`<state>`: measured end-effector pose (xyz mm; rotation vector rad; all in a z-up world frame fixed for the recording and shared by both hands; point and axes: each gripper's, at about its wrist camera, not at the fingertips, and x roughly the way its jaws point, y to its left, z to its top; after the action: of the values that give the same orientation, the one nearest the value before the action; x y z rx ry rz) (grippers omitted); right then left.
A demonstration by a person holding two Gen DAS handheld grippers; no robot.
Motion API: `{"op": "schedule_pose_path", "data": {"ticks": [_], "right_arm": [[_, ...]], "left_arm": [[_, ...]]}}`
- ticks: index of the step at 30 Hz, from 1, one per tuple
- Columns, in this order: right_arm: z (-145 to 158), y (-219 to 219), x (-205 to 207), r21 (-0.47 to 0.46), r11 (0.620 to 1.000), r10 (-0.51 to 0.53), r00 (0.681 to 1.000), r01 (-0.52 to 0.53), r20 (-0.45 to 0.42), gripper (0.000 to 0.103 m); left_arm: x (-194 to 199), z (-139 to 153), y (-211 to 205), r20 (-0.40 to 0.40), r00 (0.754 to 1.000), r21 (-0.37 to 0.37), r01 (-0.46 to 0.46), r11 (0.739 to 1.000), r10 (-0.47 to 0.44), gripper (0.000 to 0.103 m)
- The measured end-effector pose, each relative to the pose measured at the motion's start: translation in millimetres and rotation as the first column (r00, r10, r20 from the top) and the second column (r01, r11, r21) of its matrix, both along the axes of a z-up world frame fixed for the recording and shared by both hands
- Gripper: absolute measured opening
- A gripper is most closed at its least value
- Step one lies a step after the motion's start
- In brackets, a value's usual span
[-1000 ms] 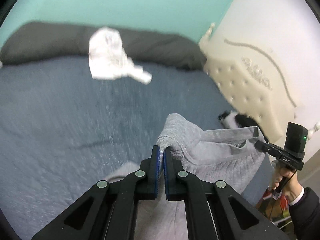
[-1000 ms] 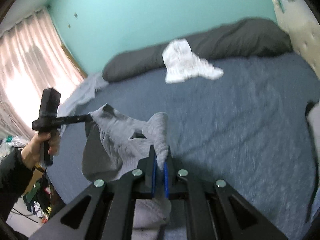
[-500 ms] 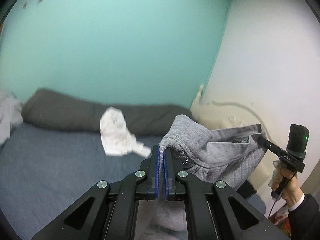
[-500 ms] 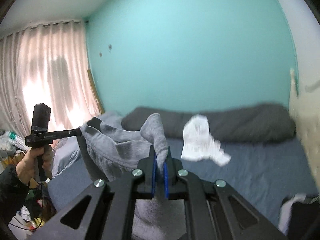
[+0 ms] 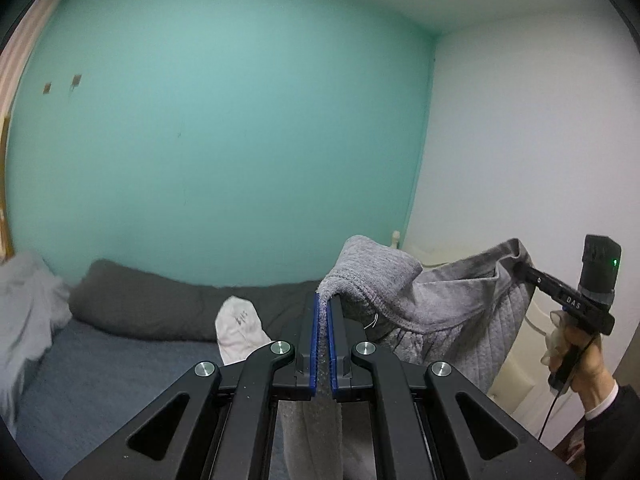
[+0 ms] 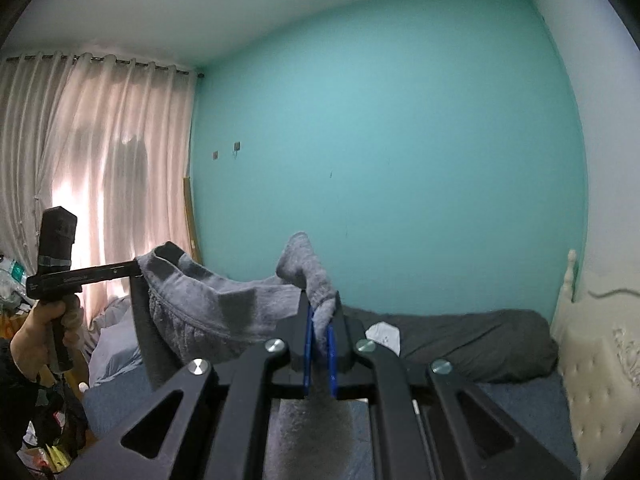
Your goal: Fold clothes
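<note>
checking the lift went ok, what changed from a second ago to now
Both grippers rose together, lifting the grey garment off the bed into the air; the views swung from the bedspread up to the teal wall. Nothing was grabbed or released. The left gripper and right gripper stay clamped on the garment's edge, and the white cloth still lies by the dark pillow.

The gray garment (image 5: 440,304) is hanging below both frames' lower edges, its hem cut off. The left gripper (image 5: 323,320) is hiding part of the white cloth (image 5: 236,332). The bed (image 6: 520,396) is running out of view.
</note>
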<state>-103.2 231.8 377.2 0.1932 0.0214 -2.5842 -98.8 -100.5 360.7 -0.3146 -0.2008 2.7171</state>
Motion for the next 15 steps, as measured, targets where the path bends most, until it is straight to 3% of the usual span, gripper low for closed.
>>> {"op": "schedule_pose_path", "data": {"ticks": [15], "right_arm": [[99.9,-11.4,42.7,0.010,0.999,-0.039,0.989,0.041,-0.143,0.006]], "left_arm": [[58.3,114.6,3.8,-0.161,0.987,-0.038,-0.014,0.999,0.008,0.004]]}}
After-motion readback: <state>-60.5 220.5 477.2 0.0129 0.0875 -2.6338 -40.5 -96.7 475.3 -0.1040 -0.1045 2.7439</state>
